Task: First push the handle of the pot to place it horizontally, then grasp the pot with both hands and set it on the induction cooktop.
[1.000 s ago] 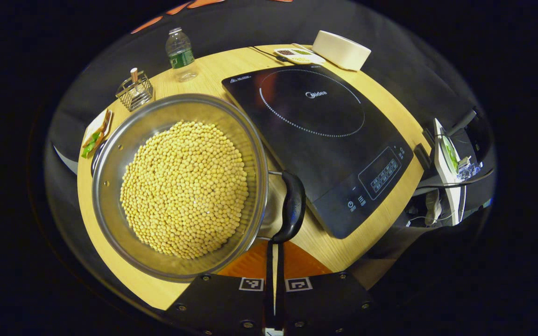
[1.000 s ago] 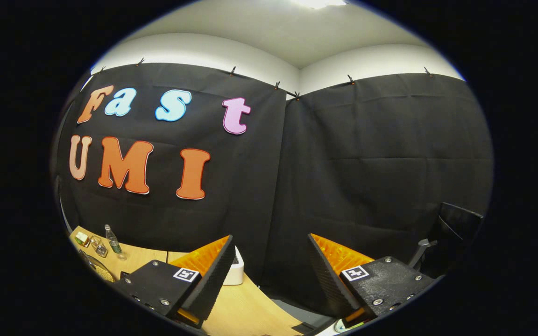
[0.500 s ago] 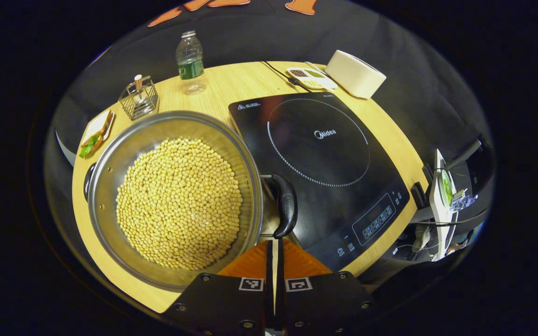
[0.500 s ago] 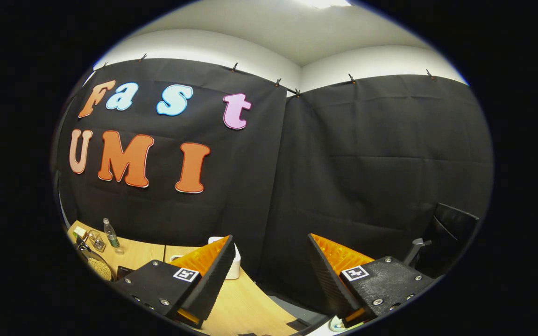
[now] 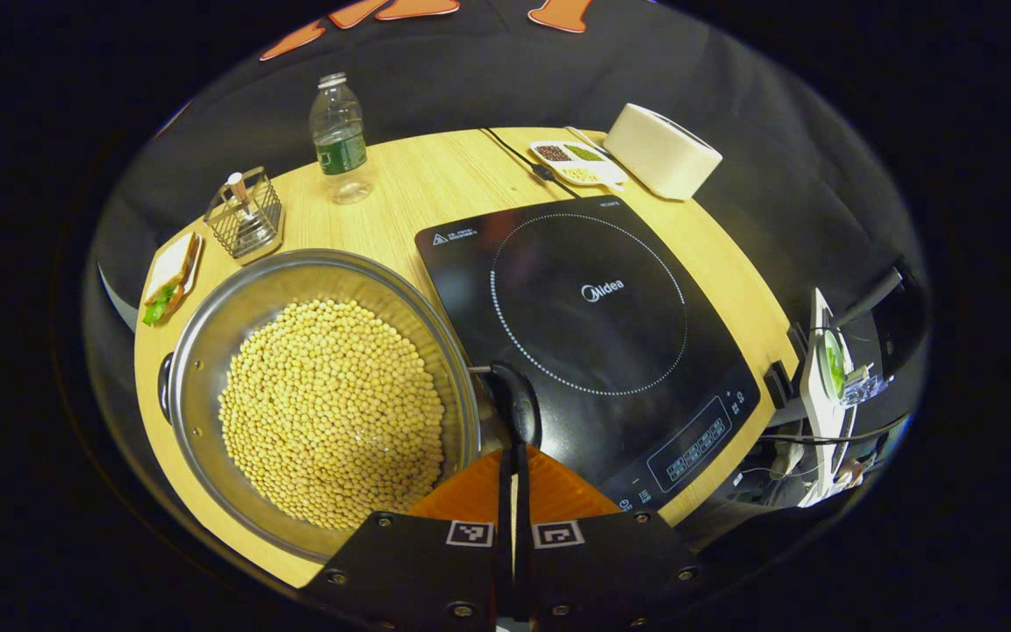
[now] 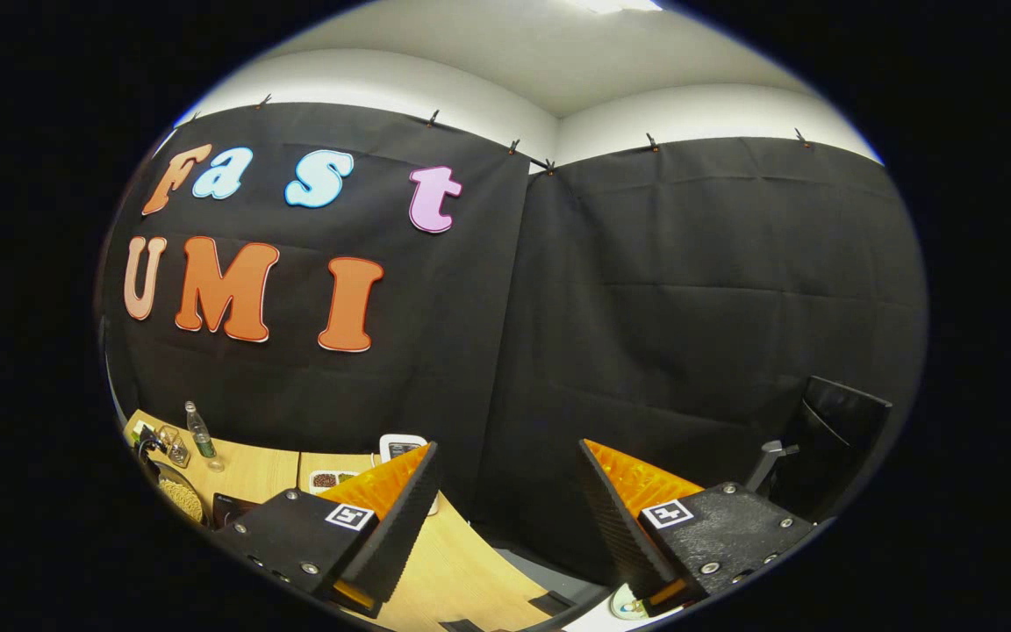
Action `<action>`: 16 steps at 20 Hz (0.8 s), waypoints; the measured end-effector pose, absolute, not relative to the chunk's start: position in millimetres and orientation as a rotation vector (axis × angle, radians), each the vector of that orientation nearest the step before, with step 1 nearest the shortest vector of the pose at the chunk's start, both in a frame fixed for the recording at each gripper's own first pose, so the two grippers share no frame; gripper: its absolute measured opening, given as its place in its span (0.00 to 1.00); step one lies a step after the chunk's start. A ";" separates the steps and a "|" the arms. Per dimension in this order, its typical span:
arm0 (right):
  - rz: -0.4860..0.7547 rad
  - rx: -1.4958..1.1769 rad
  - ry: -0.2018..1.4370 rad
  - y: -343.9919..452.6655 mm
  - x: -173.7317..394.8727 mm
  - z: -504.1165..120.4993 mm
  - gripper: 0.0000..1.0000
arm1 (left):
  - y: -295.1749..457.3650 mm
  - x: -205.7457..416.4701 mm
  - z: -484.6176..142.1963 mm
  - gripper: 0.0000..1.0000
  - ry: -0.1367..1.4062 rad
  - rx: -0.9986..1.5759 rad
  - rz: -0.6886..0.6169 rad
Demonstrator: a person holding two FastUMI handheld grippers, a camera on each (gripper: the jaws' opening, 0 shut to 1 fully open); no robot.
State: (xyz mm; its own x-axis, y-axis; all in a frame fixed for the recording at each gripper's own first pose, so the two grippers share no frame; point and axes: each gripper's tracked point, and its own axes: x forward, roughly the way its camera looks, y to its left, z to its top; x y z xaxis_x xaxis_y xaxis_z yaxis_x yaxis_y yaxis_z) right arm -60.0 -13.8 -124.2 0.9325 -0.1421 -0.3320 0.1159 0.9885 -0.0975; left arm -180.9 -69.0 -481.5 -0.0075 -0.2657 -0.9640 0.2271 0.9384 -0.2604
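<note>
Since a second ago, your left gripper has been carrying its view back and up: the pot's black handle now sits shorter and closer in front of the fingertips, and more of the far bench is showing. Your left gripper is clenched, its fingers pressed together with only a thin slit between them, their tips just beside the near end of that handle; you cannot tell whether they are touching it.

The steel pot, filled with soybeans, is resting on the wooden bench just left of the induction cooktop, its handle reaching over the cooktop's near left edge. Beyond the pot are standing a wire basket, a small plate with a sandwich and a plastic water bottle. Behind the cooktop are lying a divided dish of grains and a white box-like appliance.

Your right gripper is released, fingers spread wide, held well apart from the pot and pointing at the black cloth wall, with the bench corner low at the left.
</note>
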 end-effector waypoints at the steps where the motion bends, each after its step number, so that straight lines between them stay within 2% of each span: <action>1: -0.134 -0.075 0.350 -14.1 -61.1 -124.9 0.95 | -66.8 -185.4 -482.0 0.02 1.542 -0.037 -0.388; 8: -0.131 -0.060 0.370 -12.4 -61.4 -132.8 0.95 | -55.8 -205.9 -484.6 0.02 1.614 -0.051 -0.396; 9: -0.128 -0.060 0.372 -11.2 -61.1 -133.3 0.95 | -57.0 -206.1 -485.9 0.07 1.611 -0.049 -0.397; 10: -0.126 -0.061 0.378 -9.8 -61.1 -135.2 0.95 | -58.6 -205.6 -487.2 0.02 1.613 -0.049 -0.397; 16: -0.114 -0.082 0.399 0.6 -61.0 -137.4 0.95 | -68.8 -185.8 -503.0 0.01 1.578 -0.026 -0.344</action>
